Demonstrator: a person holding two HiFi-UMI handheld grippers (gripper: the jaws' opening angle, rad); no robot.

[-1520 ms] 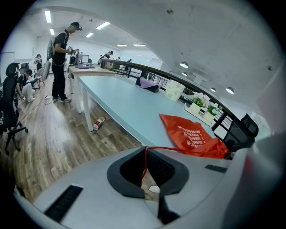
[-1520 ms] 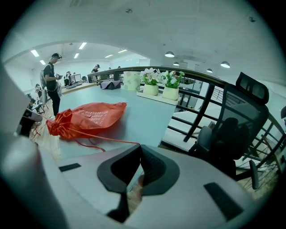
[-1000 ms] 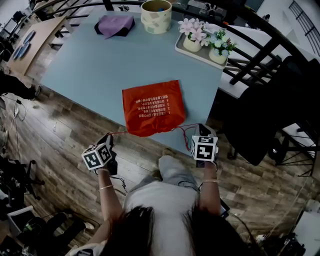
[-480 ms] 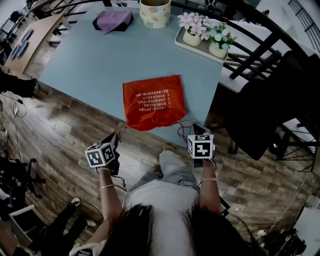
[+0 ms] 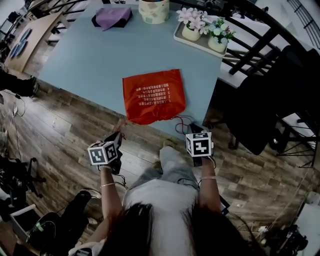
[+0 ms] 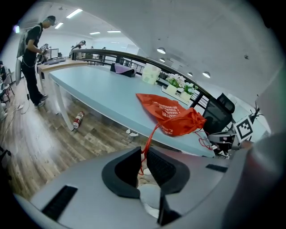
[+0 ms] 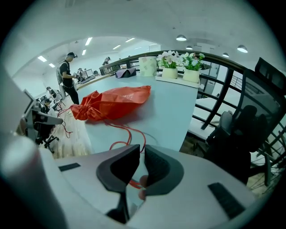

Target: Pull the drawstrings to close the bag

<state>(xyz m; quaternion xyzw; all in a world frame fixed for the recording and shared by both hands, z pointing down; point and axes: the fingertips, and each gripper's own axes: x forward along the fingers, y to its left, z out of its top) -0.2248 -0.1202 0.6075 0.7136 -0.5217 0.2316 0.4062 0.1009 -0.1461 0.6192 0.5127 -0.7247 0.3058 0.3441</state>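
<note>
A red drawstring bag (image 5: 153,96) lies flat on the light blue table (image 5: 90,55), its gathered mouth at the near edge. My left gripper (image 5: 118,137) hangs below the table edge, shut on the left red drawstring (image 6: 149,138), which runs up to the bag (image 6: 172,116). To the right, my right gripper (image 5: 196,132) is shut on the other drawstring (image 7: 129,132), which lies in slack loops on the table before the bag (image 7: 111,103). In each gripper view the cord passes between the closed jaws, left gripper (image 6: 144,163) and right gripper (image 7: 141,163).
A tray with two flower pots (image 5: 200,37), a patterned pot (image 5: 153,10) and a purple cloth (image 5: 111,16) sit at the table's far side. A black chair (image 5: 260,100) stands to the right. A person (image 6: 33,58) stands by another table; a bottle (image 6: 78,119) lies on the floor.
Both grippers have drawn slightly inward toward each other. The right drawstring, nearly straight before, now lies in loose loops near the bag's mouth.
</note>
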